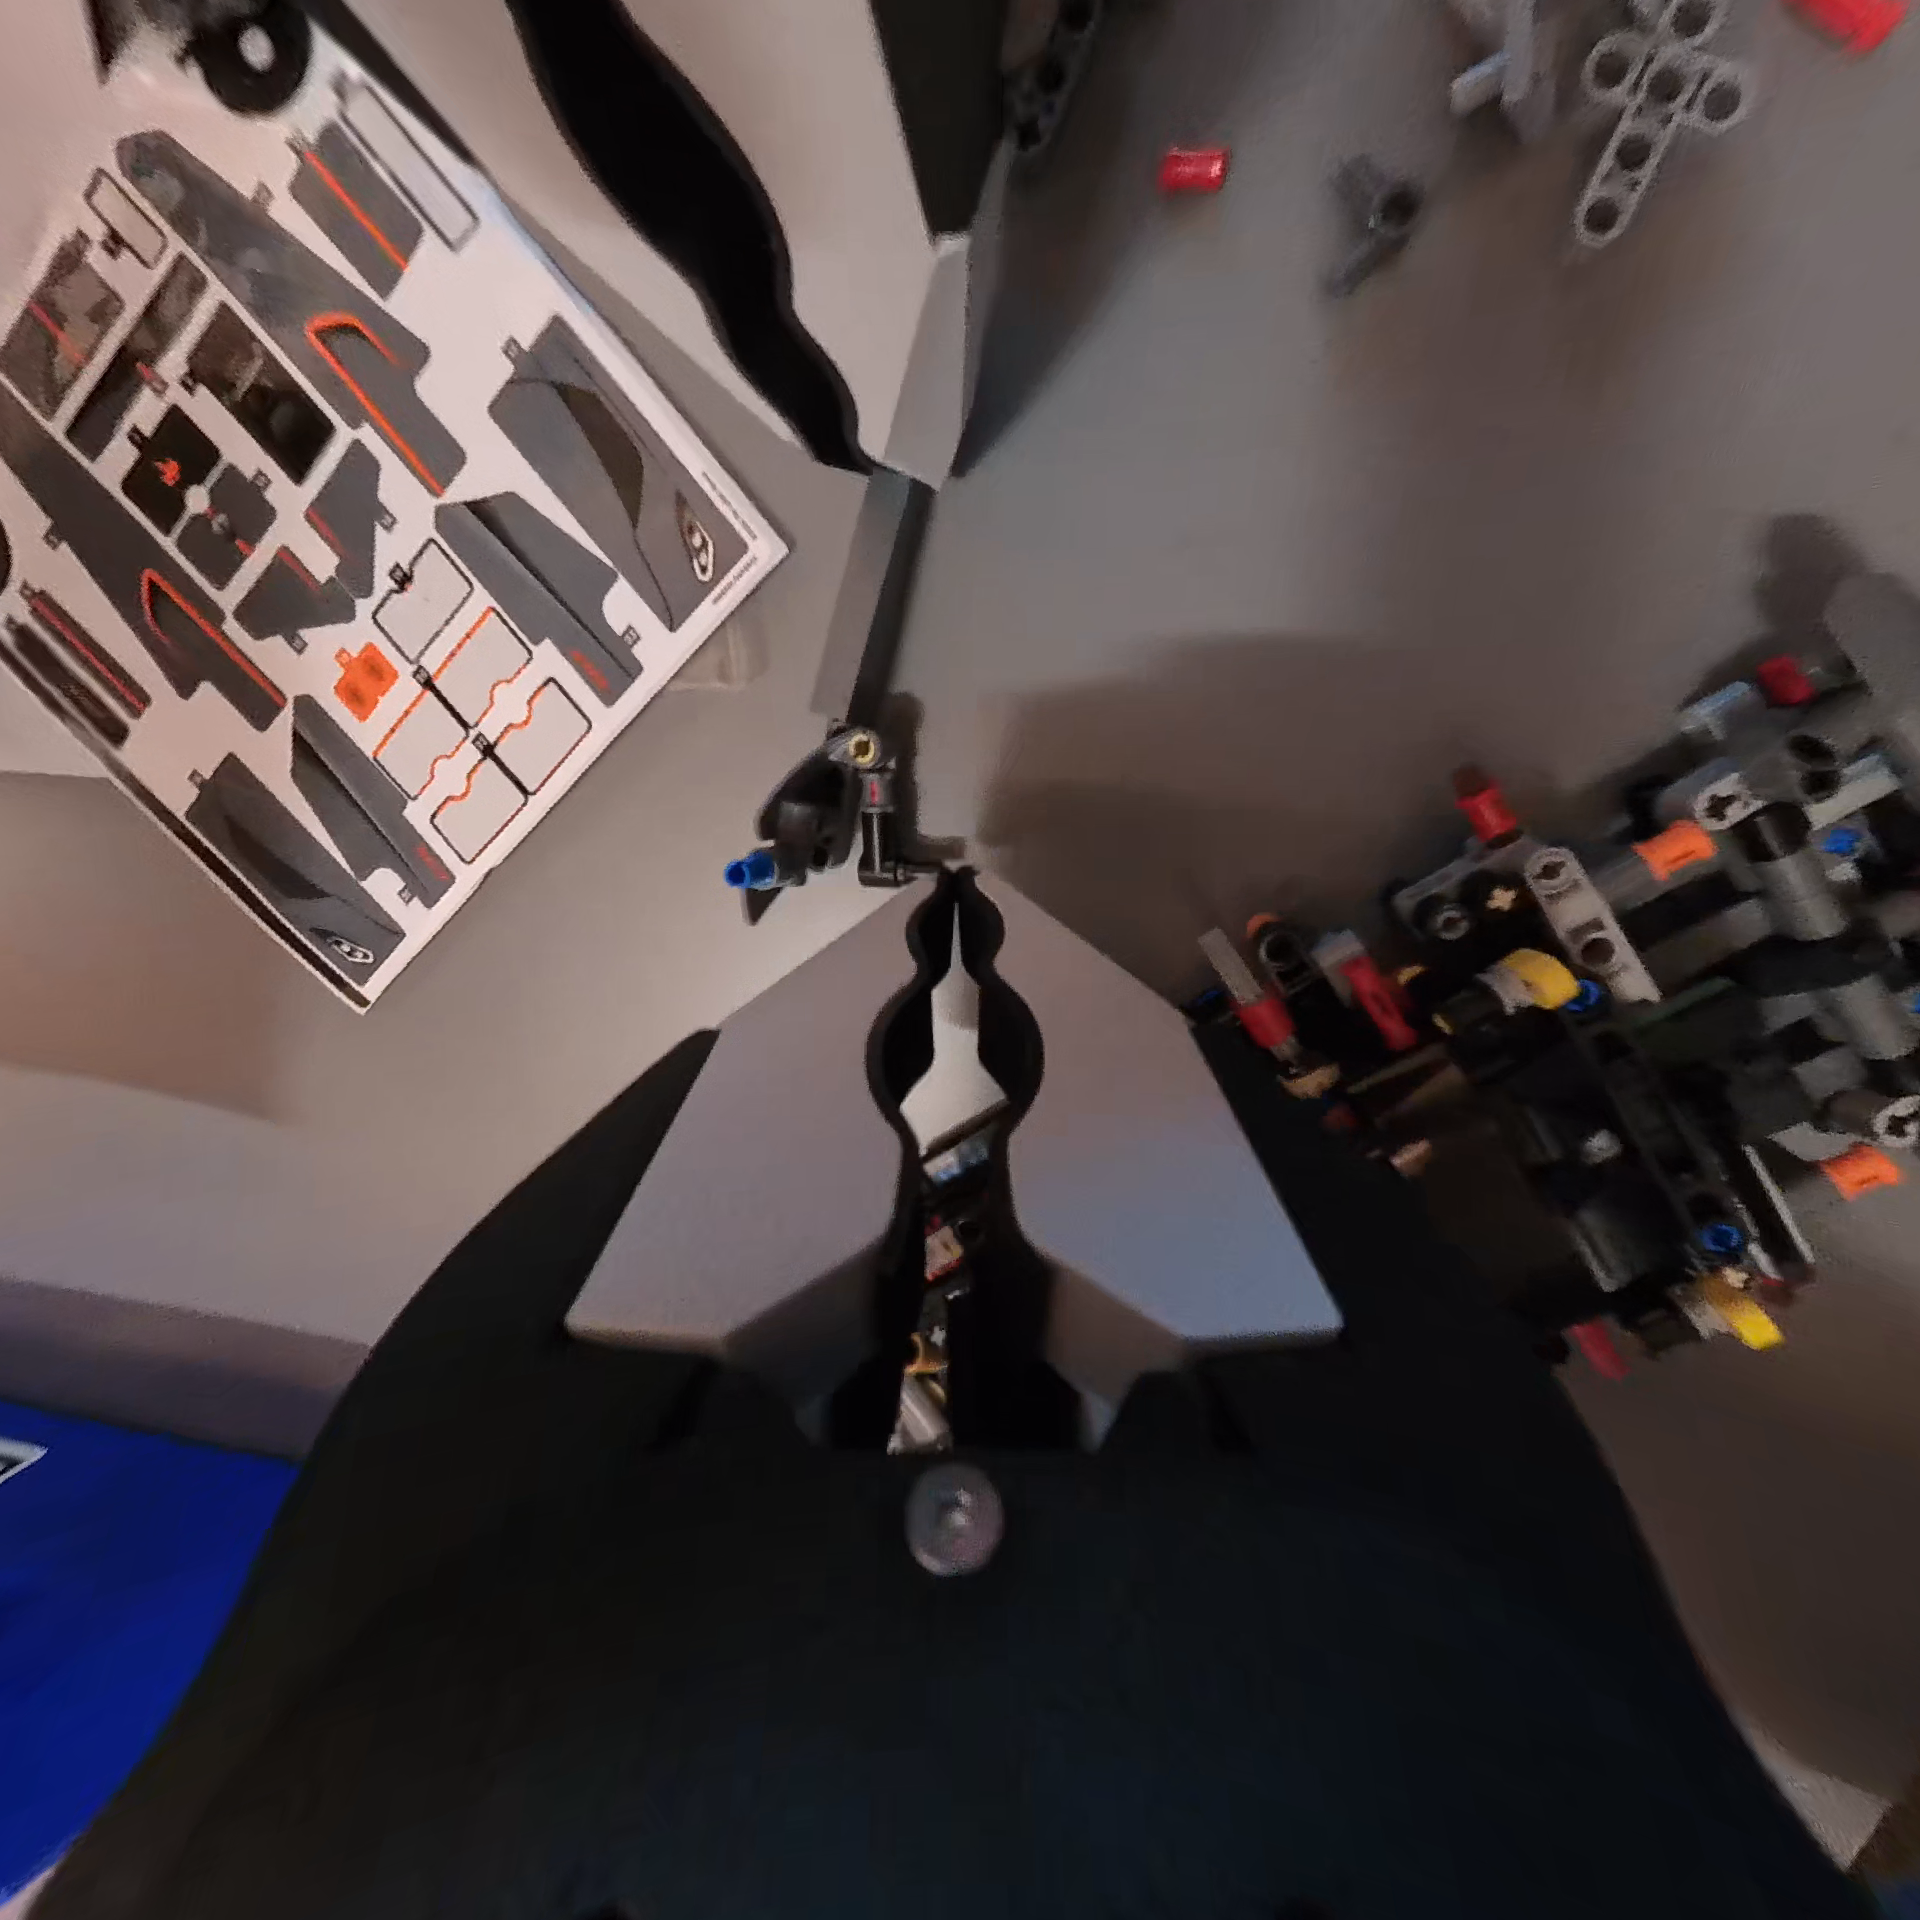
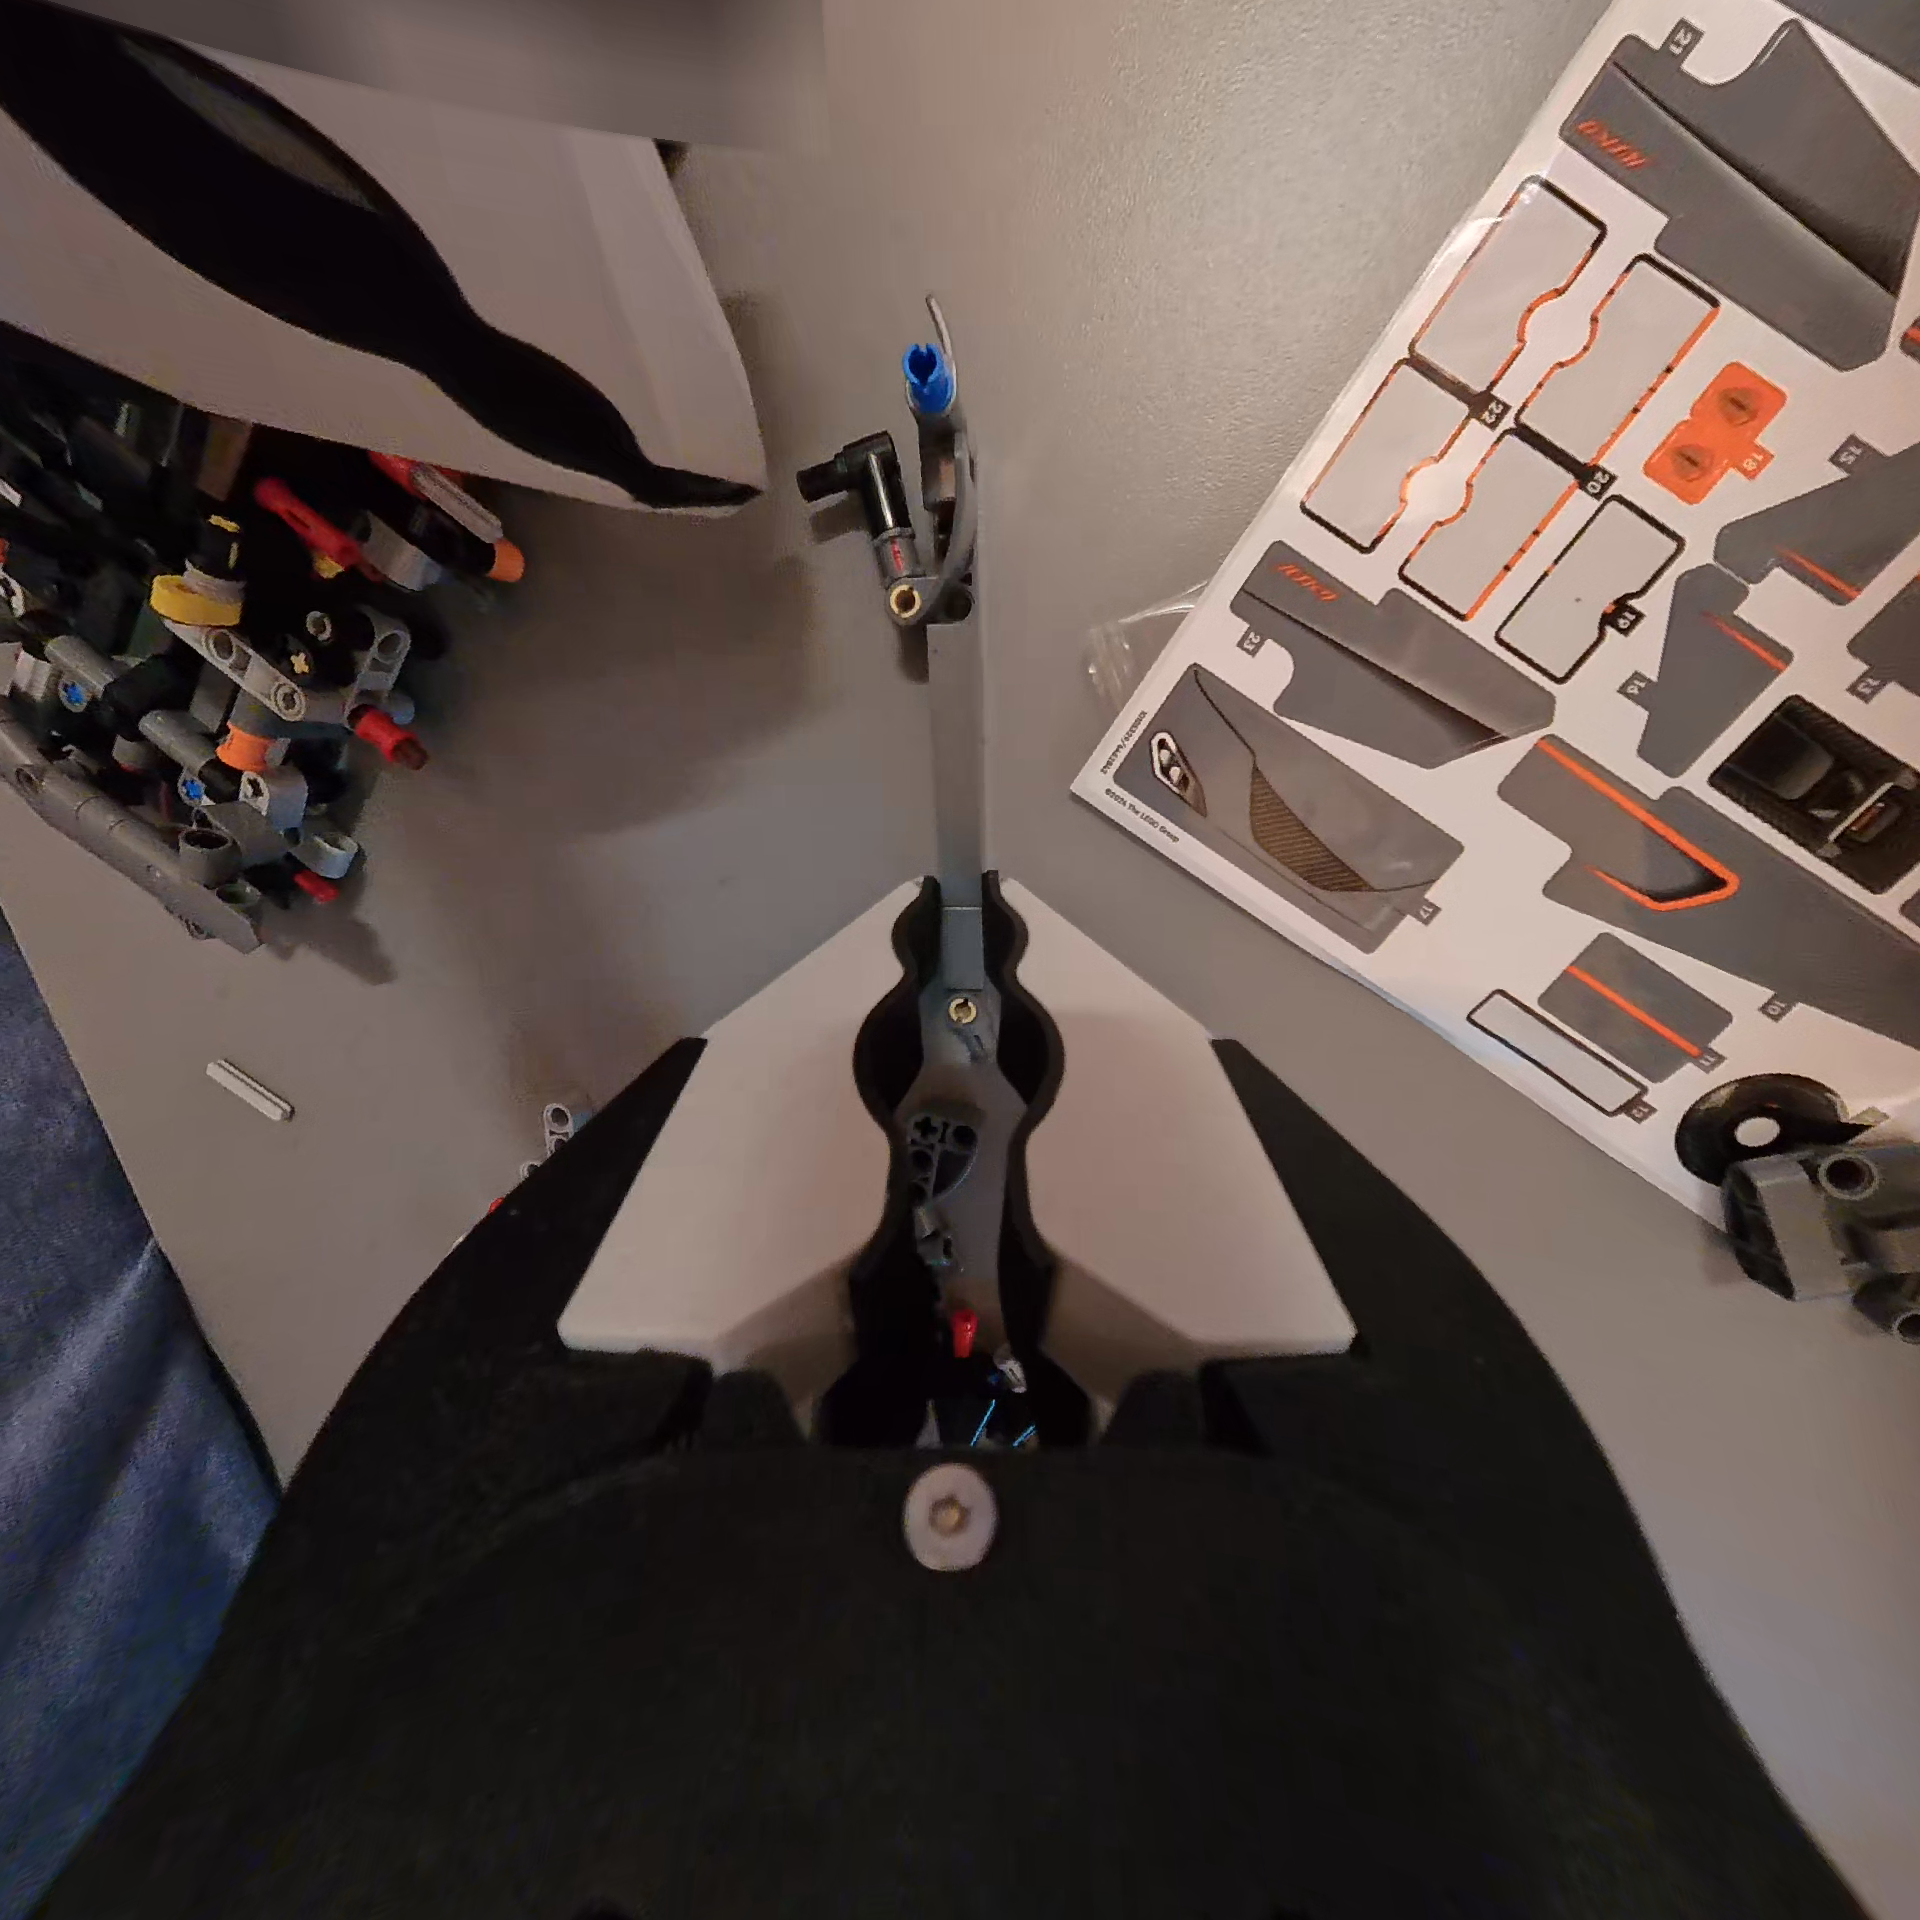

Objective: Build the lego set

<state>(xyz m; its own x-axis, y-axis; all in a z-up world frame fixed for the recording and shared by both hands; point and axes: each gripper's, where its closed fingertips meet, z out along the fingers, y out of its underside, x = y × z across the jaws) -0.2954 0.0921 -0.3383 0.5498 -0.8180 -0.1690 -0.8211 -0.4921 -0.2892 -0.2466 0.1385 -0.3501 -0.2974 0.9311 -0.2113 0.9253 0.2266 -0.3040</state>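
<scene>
My right gripper [image 2: 958, 883] is shut on a long grey beam [image 2: 956, 769] that points away from it. At the beam's far end sits a small dark sub-assembly [image 2: 940, 499] with a blue pin [image 2: 925, 376]. My left gripper [image 1: 951, 883] is shut, its tips pinching the thin end of a black angled connector [image 1: 891, 831] that sits against that sub-assembly [image 1: 816, 810]. The left gripper also shows in the right wrist view [image 2: 748, 486], coming in from the upper left. The right gripper [image 1: 896, 470] shows at the top of the left wrist view, holding the beam [image 1: 881, 582].
A partly built multicoloured chassis [image 1: 1610, 1039] [image 2: 208, 675] lies on the grey table. A sticker sheet [image 1: 312, 520] [image 2: 1558, 571] lies flat. Loose parts include a red bush [image 1: 1193, 168], a grey cross beam [image 1: 1652, 114], a grey axle [image 2: 249, 1091] and a black tyre [image 2: 1756, 1127]. A blue cloth [image 1: 104, 1558] lies at the table's edge. The tips of one gripper are about 7 centimetres away from the tips of the other.
</scene>
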